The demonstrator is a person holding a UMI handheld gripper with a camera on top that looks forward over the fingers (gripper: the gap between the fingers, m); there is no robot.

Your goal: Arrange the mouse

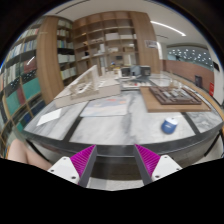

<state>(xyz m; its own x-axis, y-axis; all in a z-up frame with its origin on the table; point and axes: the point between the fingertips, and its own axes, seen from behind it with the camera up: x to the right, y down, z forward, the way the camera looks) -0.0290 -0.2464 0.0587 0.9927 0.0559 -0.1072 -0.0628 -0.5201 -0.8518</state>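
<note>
A small blue and white mouse (170,125) lies on the grey table top (105,128), beyond my fingers and off to their right. My gripper (115,160) hangs over the table's near edge with its fingers wide apart and nothing between them. The magenta pads (76,163) show on the inner faces of both fingers. The mouse is well ahead of the right finger and not touching it.
A dark flat tray or board (172,95) lies on a table farther back on the right. Papers or boxes (85,88) sit on the far part of the table. Tall shelving (100,40) stands behind, and more shelves run along the left.
</note>
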